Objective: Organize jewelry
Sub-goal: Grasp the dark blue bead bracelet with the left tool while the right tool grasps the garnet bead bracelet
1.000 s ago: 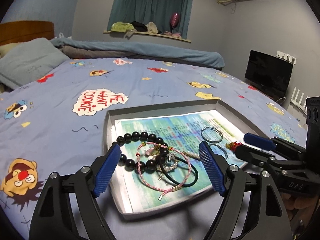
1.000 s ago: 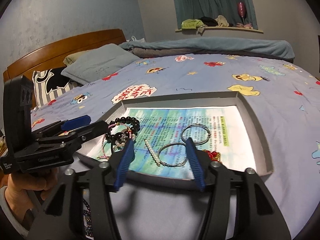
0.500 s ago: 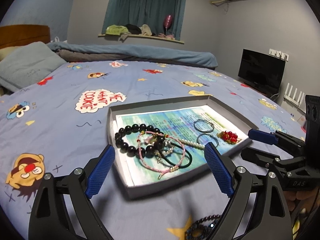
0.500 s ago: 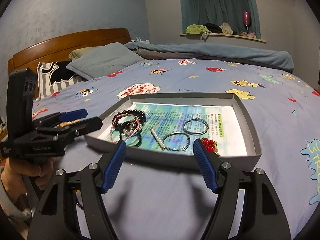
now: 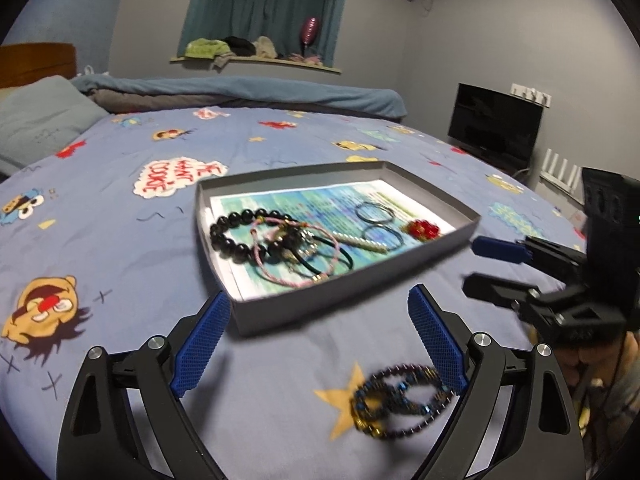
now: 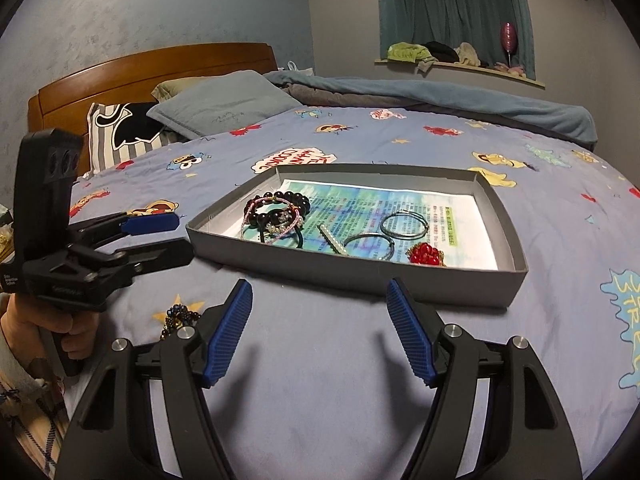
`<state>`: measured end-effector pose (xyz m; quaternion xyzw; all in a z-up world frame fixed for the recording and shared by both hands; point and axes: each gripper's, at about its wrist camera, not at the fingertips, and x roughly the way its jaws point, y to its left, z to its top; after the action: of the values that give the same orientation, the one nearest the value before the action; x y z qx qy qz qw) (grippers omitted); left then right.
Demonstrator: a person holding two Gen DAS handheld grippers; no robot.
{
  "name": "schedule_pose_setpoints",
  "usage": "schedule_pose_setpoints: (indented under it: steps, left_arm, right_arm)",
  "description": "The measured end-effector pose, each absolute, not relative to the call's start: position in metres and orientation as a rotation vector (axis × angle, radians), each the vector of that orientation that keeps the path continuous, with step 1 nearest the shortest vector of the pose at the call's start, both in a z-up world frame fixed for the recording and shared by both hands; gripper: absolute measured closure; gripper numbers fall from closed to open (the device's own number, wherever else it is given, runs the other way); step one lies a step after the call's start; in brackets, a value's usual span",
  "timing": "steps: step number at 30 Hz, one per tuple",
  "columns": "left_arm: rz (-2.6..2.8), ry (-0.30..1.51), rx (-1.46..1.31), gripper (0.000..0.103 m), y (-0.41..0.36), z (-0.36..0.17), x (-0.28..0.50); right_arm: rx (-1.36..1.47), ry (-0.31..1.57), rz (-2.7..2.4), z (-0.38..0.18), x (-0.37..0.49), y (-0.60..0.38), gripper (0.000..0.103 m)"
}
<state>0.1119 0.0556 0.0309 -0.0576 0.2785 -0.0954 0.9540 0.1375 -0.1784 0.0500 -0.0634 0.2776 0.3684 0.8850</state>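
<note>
On the blue cartoon-print bedspread (image 6: 320,380) sits one shallow grey tray (image 5: 352,292), lined with a printed paper sheet (image 6: 460,216), and nearly all the jewelry already lies inside it. Both tools hover short of the tray's near wall: the left gripper (image 5: 318,344) and the right gripper (image 6: 318,328) each stand with jaws spread wide and nothing between them.

By my reading, the step in hand is the last stray piece. One dark beaded bracelet (image 5: 400,400) lies outside the tray on the bedspread, just beside the left gripper's right finger, over a yellow star. The next move likely calls for lowering the left gripper over a single strand of it, closing gently, then lifting it over the tray wall to a bare part of the paper.

Inside the tray, largest to smallest: one black bead bracelet (image 5: 236,232); one pink cord bracelet (image 5: 296,276); at least one black elastic loop (image 5: 344,260), tangled with the others, so the count there is unsure; two thin metal hoops (image 6: 404,224); one pearl bar clip (image 6: 332,240); one red bead cluster (image 6: 426,254).
</note>
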Motion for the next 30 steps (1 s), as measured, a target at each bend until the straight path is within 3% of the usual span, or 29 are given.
schedule_pose_setpoints:
  steps: [7, 13, 16, 21, 24, 30]
  left_arm:
    - [-0.244, 0.608, -0.111, 0.023, 0.051, 0.021, 0.097]
    - [-0.286, 0.664, -0.051, 0.039, 0.036, 0.01, 0.091]
    - [-0.306, 0.696, -0.035, 0.05, 0.031, 0.004, 0.091]
    - [-0.313, 0.701, -0.004, 0.09, 0.027, 0.003, 0.09]
    - [-0.308, 0.677, -0.002, 0.095, 0.028, 0.006, 0.088]
    - [-0.293, 0.592, -0.071, 0.095, 0.044, 0.024, 0.081]
  right_arm:
    - [-0.131, 0.585, 0.769, 0.048, 0.136, -0.182, 0.033]
    - [-0.133, 0.591, 0.776, 0.047, 0.134, -0.184, 0.033]
    - [-0.13, 0.595, 0.776, 0.047, 0.134, -0.184, 0.032]
    - [-0.129, 0.601, 0.777, 0.046, 0.132, -0.185, 0.032]
    - [-0.134, 0.603, 0.783, 0.046, 0.131, -0.185, 0.032]
    - [-0.161, 0.611, 0.819, 0.044, 0.125, -0.178, 0.032]
